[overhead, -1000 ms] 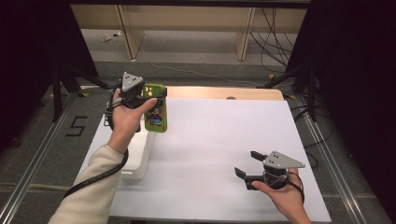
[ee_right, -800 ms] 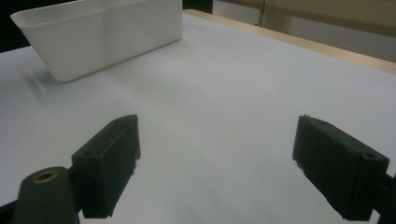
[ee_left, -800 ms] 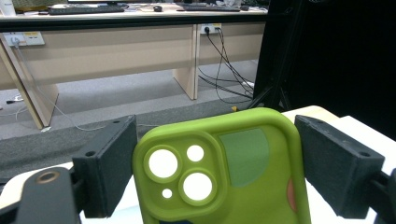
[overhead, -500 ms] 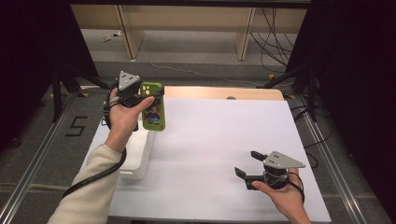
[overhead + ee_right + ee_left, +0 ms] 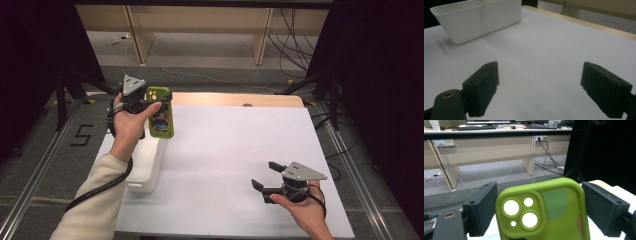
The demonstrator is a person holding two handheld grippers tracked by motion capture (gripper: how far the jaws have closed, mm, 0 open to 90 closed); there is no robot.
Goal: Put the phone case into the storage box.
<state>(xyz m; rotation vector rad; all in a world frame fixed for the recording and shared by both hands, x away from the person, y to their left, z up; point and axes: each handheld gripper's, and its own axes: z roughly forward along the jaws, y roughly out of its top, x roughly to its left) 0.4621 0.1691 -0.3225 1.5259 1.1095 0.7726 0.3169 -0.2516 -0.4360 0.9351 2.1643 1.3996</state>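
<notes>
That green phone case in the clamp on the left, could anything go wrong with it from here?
Possibly. The left gripper pinches the green phone case only by its two side edges, in the air, so it might slip or twist out. It hangs near the white bin's rim rather than over its middle, so a drop could land on the table instead. The right gripper sits open, far across the table, too distant to catch it.

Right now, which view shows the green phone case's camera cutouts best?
The left gripper view: the green phone case sits close up between the left hand-held gripper jaws, cutouts facing the lens. The high view shows the case small, with its printed side. The right gripper view looks at the white bin.
</notes>
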